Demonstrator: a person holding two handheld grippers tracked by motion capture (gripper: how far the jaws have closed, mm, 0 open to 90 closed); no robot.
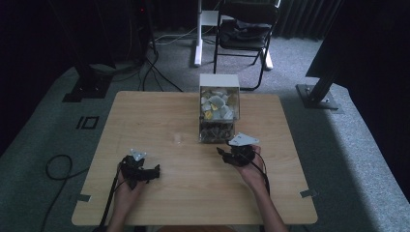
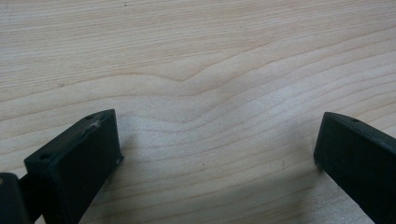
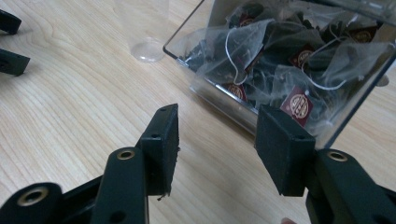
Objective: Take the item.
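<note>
On the left side of the wooden tabletop (image 1: pixel 159 116), toward the near edge, the person's left hand (image 1: pixel 126 189) holds the left tool (image 1: pixel 153 172), which lies low over the wood with a grey plate on top and a cable trailing back along the forearm. In the left gripper view its two black jaws stand wide apart with bare wood grain between them; they hold nothing.

Toward the middle of the tabletop, a small clear plastic cup (image 1: pixel 178 139) stands by itself, just left of the box and apart from both tools. In the right gripper view the same cup (image 3: pixel 145 32) stands upright beside the box's near corner, and the tips of the left tool (image 3: pixel 10 44) show at the far left edge.

Right of centre, toward the far edge, a clear box (image 1: pixel 219 112) with a white top stands upright on the wood, packed with tea bags: pale ones higher up, dark ones at the bottom. In the right gripper view the box (image 3: pixel 345 116) lies just ahead, and through its wall show mesh tea bags (image 3: pixel 247 51) with white strings and dark red tags.

On the right, the right hand (image 1: pixel 252 172) holds the right tool (image 1: pixel 223 153) just below the box's near end, pointing left. In its own view the right tool (image 3: pixel 217 140) has its jaws partly open and holds nothing, the right-hand jaw near the box's lower wall; whether it touches I cannot tell.
</note>
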